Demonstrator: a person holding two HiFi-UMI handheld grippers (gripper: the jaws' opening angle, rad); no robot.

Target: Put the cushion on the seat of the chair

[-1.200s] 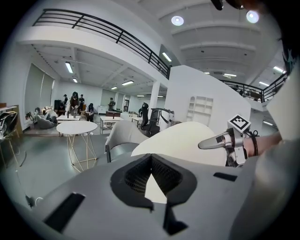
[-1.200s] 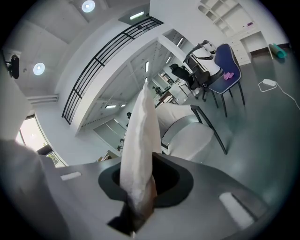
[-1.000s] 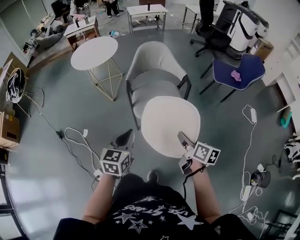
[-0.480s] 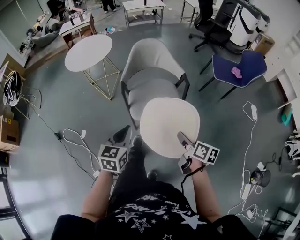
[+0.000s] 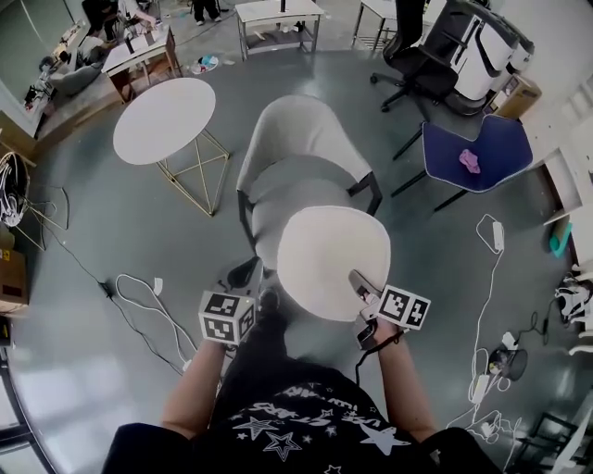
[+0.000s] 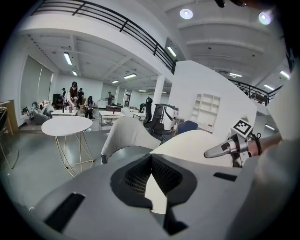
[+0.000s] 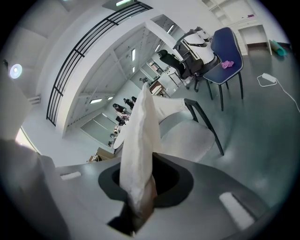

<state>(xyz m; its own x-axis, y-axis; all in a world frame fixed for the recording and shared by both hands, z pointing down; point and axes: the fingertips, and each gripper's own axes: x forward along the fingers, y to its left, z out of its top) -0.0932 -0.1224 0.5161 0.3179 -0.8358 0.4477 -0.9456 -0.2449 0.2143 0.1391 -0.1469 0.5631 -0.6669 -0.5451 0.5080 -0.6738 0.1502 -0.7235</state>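
Firmly pinched, the cushion (image 5: pixel 329 259) hangs in front of the chair (image 5: pixel 301 139).
At its 5 o'clock rim the right gripper (image 5: pixel 359 280) clamps the white pad, while the left gripper (image 5: pixel 244 273), jaws pressed together at the tips, sits just beside the 8 o'clock rim. In the head view the cushion's far edge overlaps the chair's seat front at 12 o'clock. A round table (image 5: pixel 165 120) stands at 10 o'clock and a blue chair (image 5: pixel 482 139) at 2.

In the head view the cushion (image 5: pixel 334 261) covers the front of the chair (image 5: pixel 298 139) seat and the right tool's (image 5: pixel 358 280) lower jaw. In the left tool (image 6: pixel 151 160) view a white sliver shows between the jaws, but it cannot be told whether they grip it. The pink thing (image 5: pixel 470 160) on the blue chair (image 5: pixel 502 137) is too small to identify. The top edge cuts off the distant people (image 5: pixel 206 11).
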